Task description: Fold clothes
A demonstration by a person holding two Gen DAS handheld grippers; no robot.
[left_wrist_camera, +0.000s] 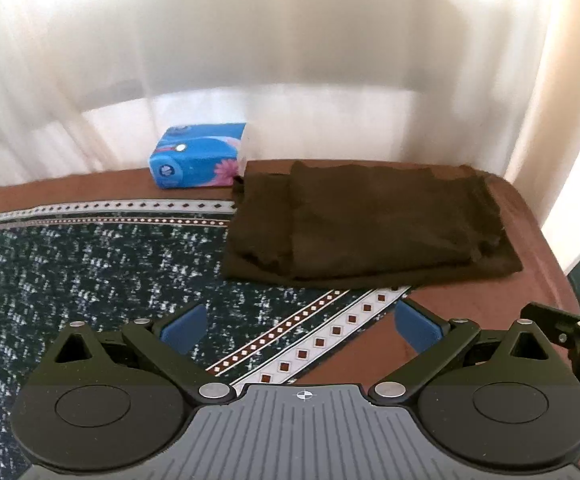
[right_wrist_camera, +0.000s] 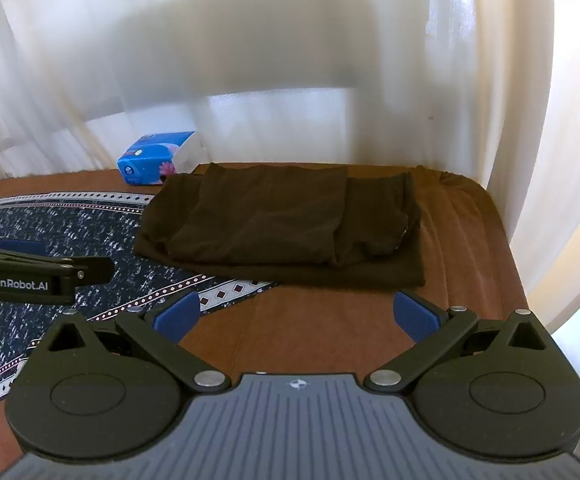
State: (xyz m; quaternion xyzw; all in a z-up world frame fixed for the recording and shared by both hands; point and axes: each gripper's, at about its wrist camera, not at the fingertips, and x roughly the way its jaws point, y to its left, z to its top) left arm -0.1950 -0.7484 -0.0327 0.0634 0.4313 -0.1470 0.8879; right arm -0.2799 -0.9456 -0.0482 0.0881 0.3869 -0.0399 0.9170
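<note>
Bed with a brown cover, rounded far-right corner, white curtain right behind it. A dark blue patterned rug with a white diamond border lies flat on the left part. A folded dark brown garment lies on the far right part, its left edge overlapping the rug border, and a blue tissue pack sits at the far edge, touching the garment's far-left corner.

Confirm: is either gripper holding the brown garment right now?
No. The left gripper and right gripper are both open, hovering short of the folded brown garment.
</note>
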